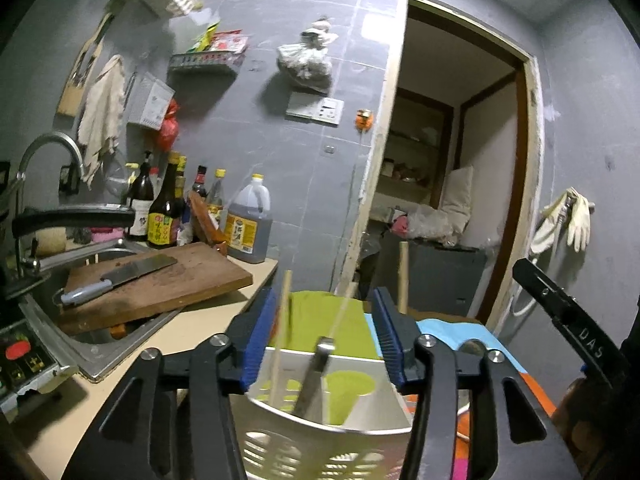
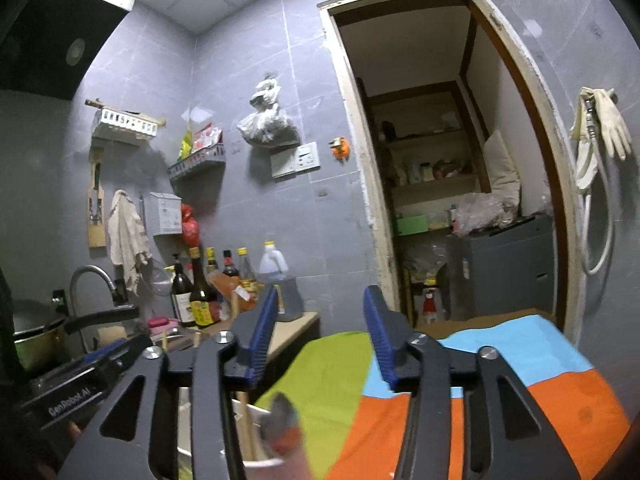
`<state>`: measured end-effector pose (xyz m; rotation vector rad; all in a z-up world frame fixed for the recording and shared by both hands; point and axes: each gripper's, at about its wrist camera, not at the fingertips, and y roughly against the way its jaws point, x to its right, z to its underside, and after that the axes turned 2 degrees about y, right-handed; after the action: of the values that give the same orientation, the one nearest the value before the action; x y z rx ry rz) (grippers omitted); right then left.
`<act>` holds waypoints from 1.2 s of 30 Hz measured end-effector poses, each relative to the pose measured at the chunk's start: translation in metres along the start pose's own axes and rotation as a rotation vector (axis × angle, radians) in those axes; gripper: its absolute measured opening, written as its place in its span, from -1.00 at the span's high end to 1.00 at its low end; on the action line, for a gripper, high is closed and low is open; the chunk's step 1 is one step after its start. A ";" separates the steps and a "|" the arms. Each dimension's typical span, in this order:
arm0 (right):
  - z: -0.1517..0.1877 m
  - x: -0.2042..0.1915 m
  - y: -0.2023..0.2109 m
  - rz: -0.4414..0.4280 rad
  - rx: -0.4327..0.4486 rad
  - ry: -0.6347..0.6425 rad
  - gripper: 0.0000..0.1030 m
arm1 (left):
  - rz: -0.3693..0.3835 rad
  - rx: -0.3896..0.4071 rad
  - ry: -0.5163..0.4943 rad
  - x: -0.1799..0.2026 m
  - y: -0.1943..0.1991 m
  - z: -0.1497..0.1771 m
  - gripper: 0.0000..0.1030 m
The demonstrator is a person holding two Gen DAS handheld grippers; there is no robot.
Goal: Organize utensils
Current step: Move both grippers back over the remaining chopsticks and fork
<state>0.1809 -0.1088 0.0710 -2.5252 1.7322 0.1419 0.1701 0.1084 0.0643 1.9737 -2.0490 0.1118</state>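
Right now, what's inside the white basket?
The white basket holds a wooden chopstick and a metal utensil handle, both standing up. Through its holes you see the green cloth behind. Their lower ends and the basket's bottom are hidden.

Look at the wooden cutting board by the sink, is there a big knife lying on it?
Yes, a cleaver with a grey handle lies flat on the wooden cutting board, which rests partly over the sink.
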 end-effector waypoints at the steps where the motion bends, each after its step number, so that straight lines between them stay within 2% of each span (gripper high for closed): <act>1: -0.002 0.005 0.004 0.008 -0.001 0.002 0.08 | 0.005 -0.004 -0.011 0.005 0.001 0.000 0.09; 5: -0.009 0.026 0.022 0.038 -0.007 0.025 -0.02 | 0.019 -0.032 -0.063 0.027 0.003 0.003 0.07; 7: -0.012 0.039 0.032 0.044 -0.023 0.044 -0.26 | 0.038 -0.046 -0.078 0.037 0.005 0.005 -0.02; 11: -0.014 0.056 0.049 0.056 -0.043 0.100 -0.47 | 0.072 -0.065 -0.102 0.056 0.008 0.011 -0.15; 12: -0.015 0.060 0.054 0.063 -0.052 0.116 -0.57 | 0.080 -0.071 -0.109 0.061 0.008 0.013 -0.16; 15: -0.015 0.074 0.068 0.081 -0.058 0.136 -0.84 | 0.102 -0.091 -0.122 0.075 0.008 0.017 -0.36; 16: -0.015 0.079 0.074 0.091 -0.054 0.140 -0.96 | 0.108 -0.096 -0.124 0.079 0.008 0.020 -0.49; 17: -0.015 0.083 0.078 0.102 -0.050 0.141 -1.00 | 0.113 -0.101 -0.126 0.083 0.007 0.022 -0.59; 29: -0.004 0.122 0.100 0.176 -0.098 0.144 -1.00 | 0.169 -0.248 -0.166 0.129 -0.006 0.061 -0.67; 36: 0.008 0.141 0.099 0.199 -0.161 0.138 -1.00 | 0.160 -0.385 -0.186 0.151 -0.026 0.085 -0.67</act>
<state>0.1385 -0.2746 0.0450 -2.5185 2.1053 0.1262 0.1799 -0.0605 0.0188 1.6363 -2.1427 -0.4172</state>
